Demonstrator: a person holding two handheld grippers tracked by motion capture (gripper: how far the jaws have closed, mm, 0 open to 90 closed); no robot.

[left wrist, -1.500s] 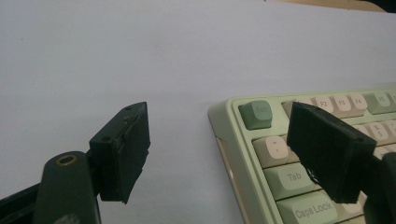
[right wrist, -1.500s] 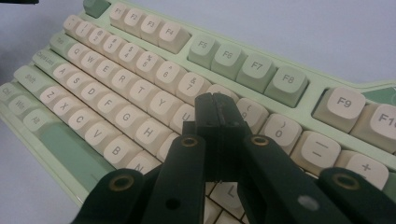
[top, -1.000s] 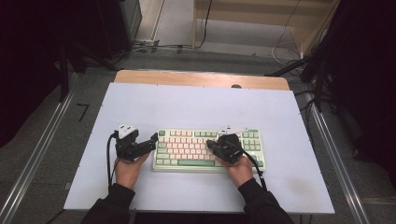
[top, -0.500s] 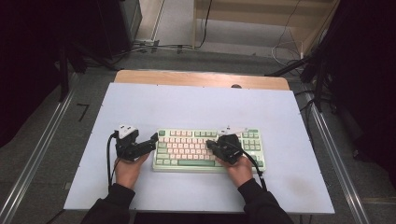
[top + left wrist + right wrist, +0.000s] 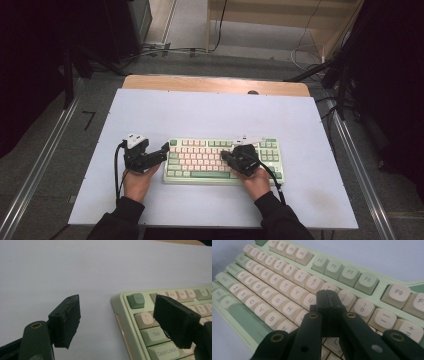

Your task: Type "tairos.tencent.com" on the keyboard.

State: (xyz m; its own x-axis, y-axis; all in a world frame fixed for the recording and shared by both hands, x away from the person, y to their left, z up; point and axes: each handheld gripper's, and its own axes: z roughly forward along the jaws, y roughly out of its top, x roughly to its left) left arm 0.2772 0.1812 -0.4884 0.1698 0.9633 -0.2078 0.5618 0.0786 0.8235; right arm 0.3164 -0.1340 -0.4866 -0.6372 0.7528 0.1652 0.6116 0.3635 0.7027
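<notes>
Right gripper (image 5: pixel 327 296) fingers pressed together, tip over the keyboard (image 5: pixel 287 272) near key 8. Left gripper (image 5: pixel 117 317) fingers spread, straddling the keyboard's left edge on the tabletop (image 5: pixel 62 270).

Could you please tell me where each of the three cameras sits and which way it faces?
High view: above the person's side, looking forward and down on the table; both forearms, left gripper and right gripper show.
Left gripper view: rides the left gripper, looking between its open jaws at the keyboard corner by Esc.
Right gripper view: rides the right gripper, its shut jaws over the keyboard's keys near U and 9.
All three share the keyboard.
</notes>
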